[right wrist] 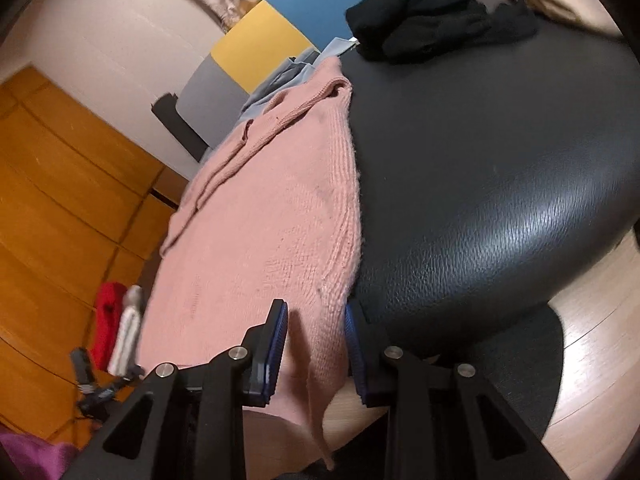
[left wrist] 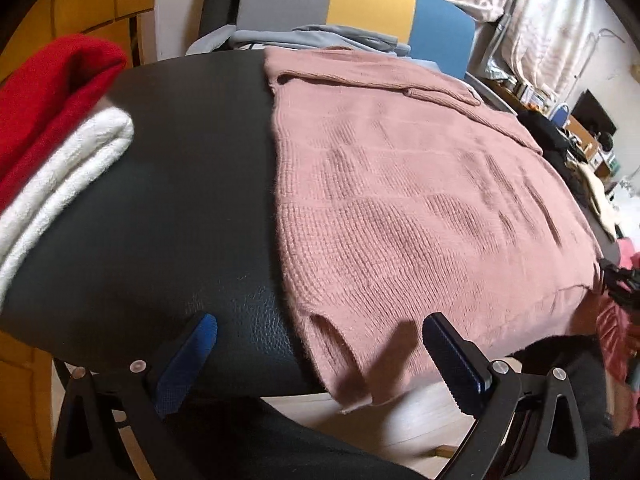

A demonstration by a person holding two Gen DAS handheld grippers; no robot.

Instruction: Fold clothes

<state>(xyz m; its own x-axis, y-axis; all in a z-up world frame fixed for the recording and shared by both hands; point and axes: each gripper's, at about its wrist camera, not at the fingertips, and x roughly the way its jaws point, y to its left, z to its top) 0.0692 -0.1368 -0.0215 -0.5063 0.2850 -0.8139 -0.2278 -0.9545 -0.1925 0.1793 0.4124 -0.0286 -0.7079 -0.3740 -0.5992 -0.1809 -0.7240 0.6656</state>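
**A:** What's closest to you right now?

**B:** My own jaws. The left gripper fills the bottom of its frame, jaws wide apart and gripping nothing. The near corner of the pink sweater hangs over the counter edge between them, lower centre, but neither pad touches it as far as I can see. The right gripper sits at the bottom of its frame, jaws part-way apart, with the sweater's other near corner running down between the pads. There's a gap on at least the left side, so I'd call that loose rather than clamped.

**A:** So where does the sweater lie overall?

**B:** Flat on the black counter, spread wide. In the left view it covers the centre and right of the frame; in the right view it takes the centre-left, with bare counter to the right. Its far edge, toward the top, looks turned back on itself, probably a sleeve laid in, though I can't be sure.

**A:** How far along is the folding?

**B:** Partly, I'd judge. A red garment and a white garment are stacked folded at the left edge of the left view. The pink one is laid out but not yet folded down. A black garment lies crumpled at the top of the right view, and something grey-blue is bunched beyond the counter; both look unfolded.
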